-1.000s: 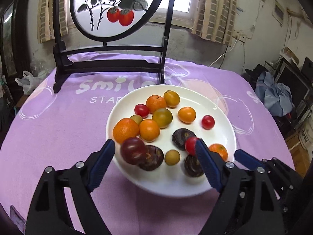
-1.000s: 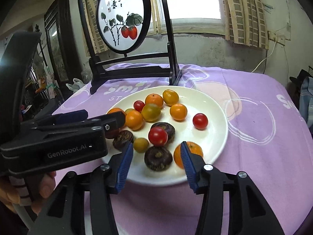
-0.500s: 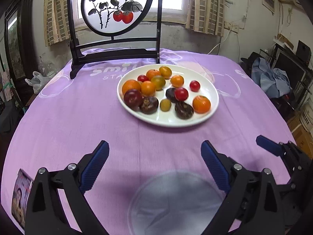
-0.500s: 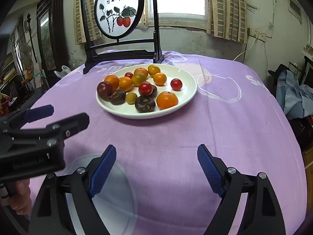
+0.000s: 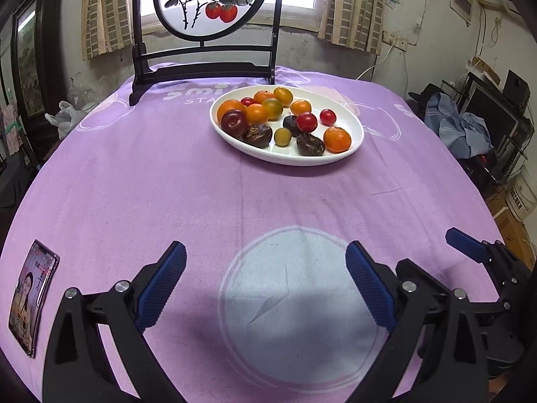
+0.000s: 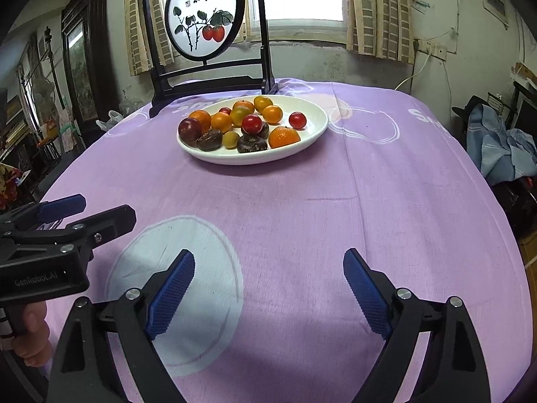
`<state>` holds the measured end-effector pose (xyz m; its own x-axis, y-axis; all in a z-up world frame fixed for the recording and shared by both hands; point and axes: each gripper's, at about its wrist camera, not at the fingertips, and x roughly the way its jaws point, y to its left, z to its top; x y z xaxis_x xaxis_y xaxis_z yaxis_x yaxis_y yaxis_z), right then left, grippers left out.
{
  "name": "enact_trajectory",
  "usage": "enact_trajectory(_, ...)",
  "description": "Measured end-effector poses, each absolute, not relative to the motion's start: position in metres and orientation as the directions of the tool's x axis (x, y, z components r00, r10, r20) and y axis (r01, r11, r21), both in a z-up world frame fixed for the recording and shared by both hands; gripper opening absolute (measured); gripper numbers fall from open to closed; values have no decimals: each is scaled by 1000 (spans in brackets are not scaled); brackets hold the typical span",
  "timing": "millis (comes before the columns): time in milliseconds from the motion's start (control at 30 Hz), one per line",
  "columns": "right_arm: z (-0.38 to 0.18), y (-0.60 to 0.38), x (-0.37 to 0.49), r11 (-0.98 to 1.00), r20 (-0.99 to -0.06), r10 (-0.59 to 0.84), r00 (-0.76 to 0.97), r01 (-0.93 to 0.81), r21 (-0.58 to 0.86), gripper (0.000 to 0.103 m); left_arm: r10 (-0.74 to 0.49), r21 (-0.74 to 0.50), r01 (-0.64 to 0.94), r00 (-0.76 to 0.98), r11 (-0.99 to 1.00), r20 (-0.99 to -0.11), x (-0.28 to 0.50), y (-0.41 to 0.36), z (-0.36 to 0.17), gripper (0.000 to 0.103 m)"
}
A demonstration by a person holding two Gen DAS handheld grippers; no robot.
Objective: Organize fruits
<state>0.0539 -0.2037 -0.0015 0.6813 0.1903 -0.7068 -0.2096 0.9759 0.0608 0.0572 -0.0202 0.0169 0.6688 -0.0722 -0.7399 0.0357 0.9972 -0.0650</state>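
A white plate (image 5: pixel 355 137) (image 6: pixel 315 124) stands far across the purple cloth, holding several fruits. Among them are a dark plum (image 5: pixel 234 122) (image 6: pixel 189 128), a red cherry tomato (image 5: pixel 306 122) (image 6: pixel 251 123) and an orange mandarin (image 5: pixel 337 139) (image 6: pixel 284 137). My left gripper (image 5: pixel 265 252) hovers open over a pale printed circle near the table's front, with nothing between its fingers. My right gripper (image 6: pixel 268 258) hangs beside it on the right. Its jaws are opening and nothing is between them. The left gripper (image 6: pixel 104 210) also shows at the right wrist view's left edge.
A dark wooden stand with a round painted panel (image 5: pixel 204 0) rises behind the plate. A phone (image 5: pixel 30 295) lies flat at the table's front left. Blue clothes (image 5: pixel 459 127) are heaped off the table's right side. A person's hand (image 6: pixel 30 332) grips the left tool.
Both grippers have drawn back from the plate toward the table's front edge. Their jaws have spread wider. The dark plum and red tomato that were at the fingertips now rest on the plate.
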Motion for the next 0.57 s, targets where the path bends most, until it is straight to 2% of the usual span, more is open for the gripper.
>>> enact_trajectory(567,-13,-201,48,973,-727,192,659,-225,54,91,-62,-33,55,669,998,-741,51,-25,9,94)
